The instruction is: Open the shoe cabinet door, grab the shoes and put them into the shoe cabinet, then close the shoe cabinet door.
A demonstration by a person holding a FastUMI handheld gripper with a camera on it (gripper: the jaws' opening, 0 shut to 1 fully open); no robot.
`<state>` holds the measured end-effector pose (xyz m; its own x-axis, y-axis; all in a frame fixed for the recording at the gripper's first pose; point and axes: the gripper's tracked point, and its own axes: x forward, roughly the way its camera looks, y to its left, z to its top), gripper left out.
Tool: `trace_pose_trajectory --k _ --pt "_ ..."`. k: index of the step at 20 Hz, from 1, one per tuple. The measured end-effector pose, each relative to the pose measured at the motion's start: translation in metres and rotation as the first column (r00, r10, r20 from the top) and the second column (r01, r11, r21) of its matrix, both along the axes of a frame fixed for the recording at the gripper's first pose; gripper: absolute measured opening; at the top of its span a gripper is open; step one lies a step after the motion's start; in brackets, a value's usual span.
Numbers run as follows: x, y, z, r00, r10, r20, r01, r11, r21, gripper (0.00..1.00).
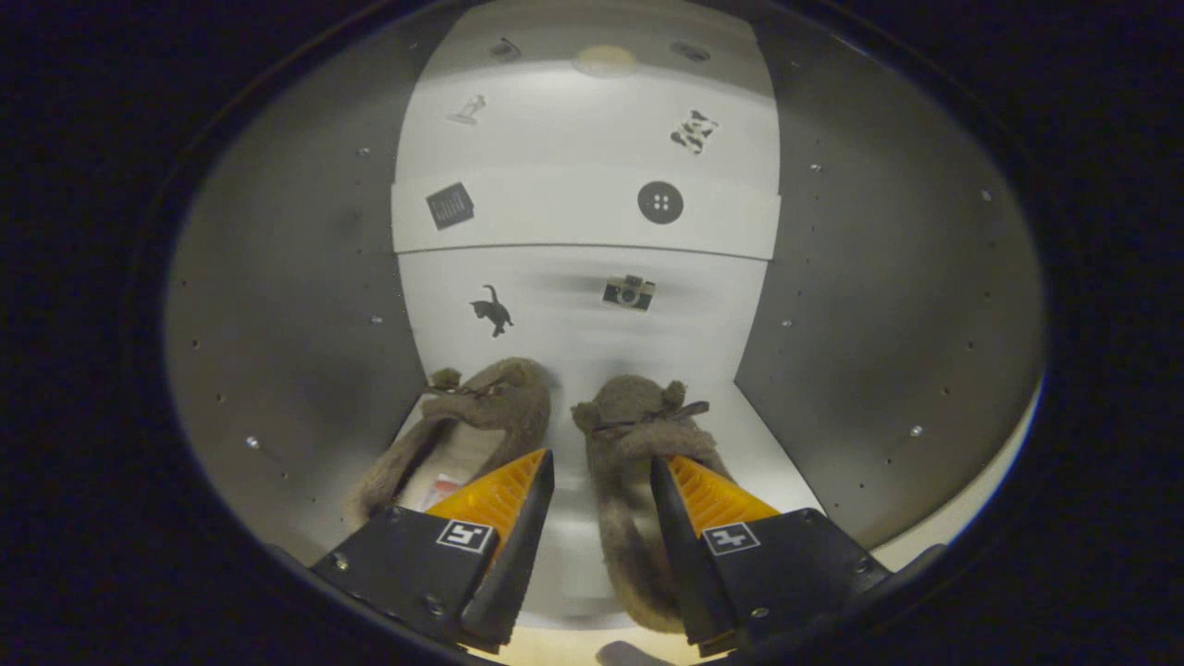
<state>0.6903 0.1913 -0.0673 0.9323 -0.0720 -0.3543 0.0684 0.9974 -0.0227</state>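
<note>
Inside the shoe cabinet (305, 305), looking toward its pale back panel (592, 314); gripper (601, 472) at lower centre, fingers spread wide, gripping nothing; two fuzzy brown slippers lying side by side on the cabinet floor; left slipper (481, 412) just ahead of the left finger; right slipper (629, 444) running between the fingers, perhaps brushing the right one; small stickers (659, 202) dotting the back panel across the upper centre.

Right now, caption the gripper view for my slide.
Open hand-held gripper facing two furry slippers inside the shoe cabinet.
</note>
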Motion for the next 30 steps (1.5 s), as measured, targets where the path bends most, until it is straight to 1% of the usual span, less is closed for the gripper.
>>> trace_pose_trajectory --k 2,3,5,9,10,11,14,17,20,24,27,30 --pt "-0.024 0.008 0.006 0.999 0.034 0.029 -0.034 0.999 0.009 0.68" --pt "-0.037 0.01 0.007 0.998 0.048 0.037 -0.049 0.999 0.02 0.72" --pt "-0.067 0.019 0.013 0.995 0.079 0.062 -0.082 0.996 0.036 0.89" --pt "-0.131 0.023 0.029 0.986 0.115 0.121 -0.119 0.992 0.029 0.9" --pt "-0.15 0.024 0.033 0.983 0.124 0.136 -0.13 0.991 0.035 0.92" --pt "-0.169 0.026 0.037 0.98 0.134 0.146 -0.141 0.989 0.037 0.97" --pt "-0.228 0.019 0.049 0.969 0.149 0.197 -0.152 0.988 0.0 0.98" --pt "-0.289 0.017 0.056 0.954 0.187 0.232 -0.187 0.982 -0.023 0.98" --pt "-0.348 0.007 0.064 0.942 0.205 0.266 -0.207 0.978 -0.022 0.98" --pt "-0.419 -0.025 0.07 0.933 0.214 0.288 -0.222 0.975 -0.005 0.98" --pt "-0.459 -0.063 0.072 0.937 0.186 0.296 -0.191 0.982 -0.011 0.98" --pt "-0.491 -0.113 0.076 0.942 0.124 0.312 -0.127 0.992 -0.01 0.98"
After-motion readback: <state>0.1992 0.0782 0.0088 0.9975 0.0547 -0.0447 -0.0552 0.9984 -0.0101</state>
